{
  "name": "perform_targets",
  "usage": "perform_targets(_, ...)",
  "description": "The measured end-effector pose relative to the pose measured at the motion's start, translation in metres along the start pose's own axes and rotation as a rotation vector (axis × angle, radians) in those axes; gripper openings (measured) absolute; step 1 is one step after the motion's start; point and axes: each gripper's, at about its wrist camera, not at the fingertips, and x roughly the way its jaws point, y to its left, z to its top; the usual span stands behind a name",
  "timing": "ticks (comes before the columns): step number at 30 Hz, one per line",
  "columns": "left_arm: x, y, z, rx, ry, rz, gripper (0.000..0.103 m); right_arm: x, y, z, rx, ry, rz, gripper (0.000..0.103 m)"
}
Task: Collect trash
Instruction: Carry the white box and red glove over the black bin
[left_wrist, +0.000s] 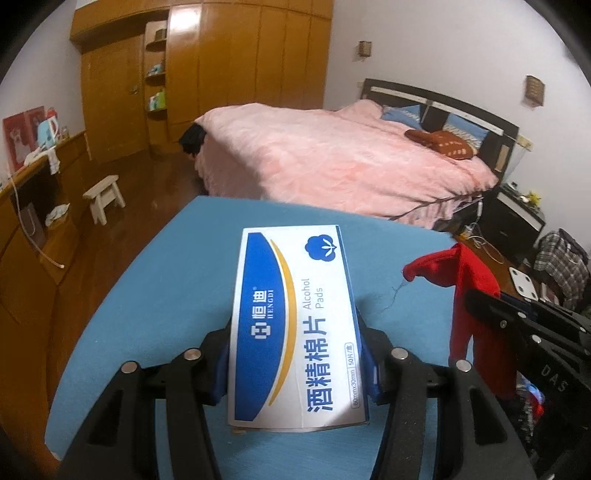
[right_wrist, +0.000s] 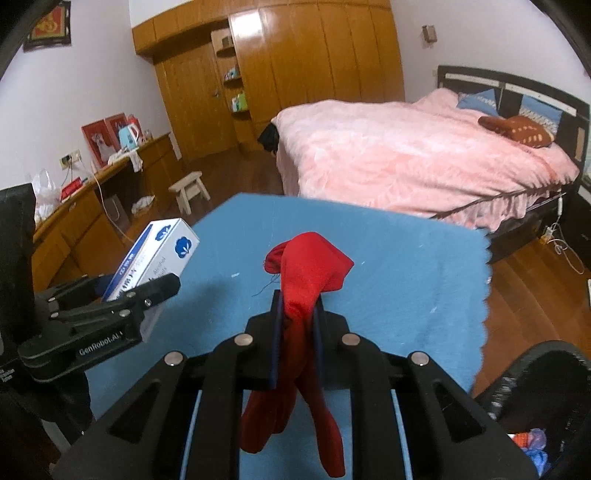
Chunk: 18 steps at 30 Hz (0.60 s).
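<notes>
Left wrist view first: a blue mat (left_wrist: 155, 280) spreads under both tools, and beyond its far edge sits one bed with a pink cover (left_wrist: 332, 155), one small wooden stool (left_wrist: 105, 195) on the floor to the left, and a long wooden wardrobe (left_wrist: 229, 62) along the back wall. Nothing lies on the mat between the tools and that far edge. Count the trash: one white-and-blue alcohol pads box (left_wrist: 295, 325) and one red cloth (left_wrist: 476, 295), two pieces in all, both up off the mat. The left gripper (left_wrist: 295, 354) stands about half spread, its fingers pressed on the box's two long sides, the printed face turned up at the camera. Over to the right wrist view, the right gripper (right_wrist: 297, 332) is squeezed nearly together, pinching the red cloth (right_wrist: 306, 273) at its middle; one bunched end pokes out ahead of the tips, two tails dangle below. At the left of this view, the other tool carries the box (right_wrist: 162, 251) tilted, well apart from the cloth.
</notes>
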Motion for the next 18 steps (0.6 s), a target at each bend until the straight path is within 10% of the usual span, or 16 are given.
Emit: perform_targets(18, -0.060, -0.098, 0.001, 0.113, -0.051, -0.152, 0.054, -0.119, -0.041, -0.005, 0.042, -0.137, -0.093, 0.014)
